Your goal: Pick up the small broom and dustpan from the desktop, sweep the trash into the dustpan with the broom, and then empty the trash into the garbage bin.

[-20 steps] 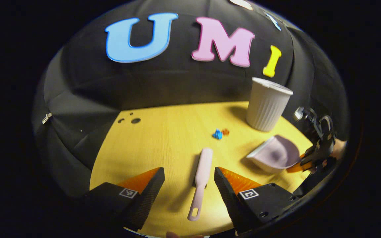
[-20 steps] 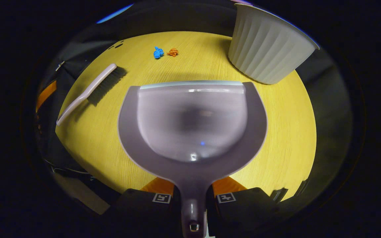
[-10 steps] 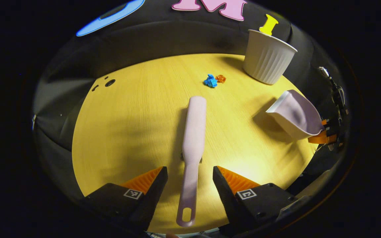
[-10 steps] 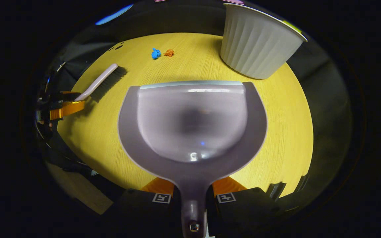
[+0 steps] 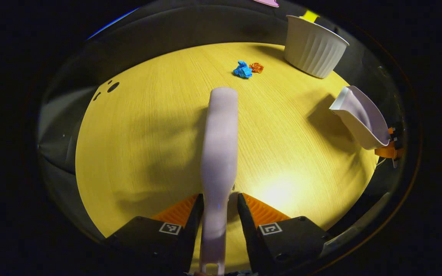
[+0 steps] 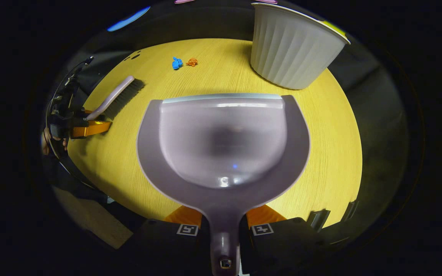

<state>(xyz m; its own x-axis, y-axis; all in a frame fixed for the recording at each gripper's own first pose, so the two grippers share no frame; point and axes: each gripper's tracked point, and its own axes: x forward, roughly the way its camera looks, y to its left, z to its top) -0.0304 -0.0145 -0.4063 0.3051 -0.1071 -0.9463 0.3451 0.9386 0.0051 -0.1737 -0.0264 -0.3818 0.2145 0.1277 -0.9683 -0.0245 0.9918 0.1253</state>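
Left gripper (image 5: 220, 209) clamped the broom (image 5: 220, 153) handle at lower centre; right gripper (image 6: 224, 226) gripped the dustpan (image 6: 223, 149) handle, pan above the worktop (image 6: 328, 153).

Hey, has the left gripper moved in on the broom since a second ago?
Yes. In the right gripper view, the left gripper has come in from the table edge to the broom handle, which lies unmoved.

lilac broom (image 5: 220, 145), lilac dustpan (image 6: 223, 145), ribbed white bin (image 6: 292, 48), yellow wood-grain table (image 5: 148, 145)
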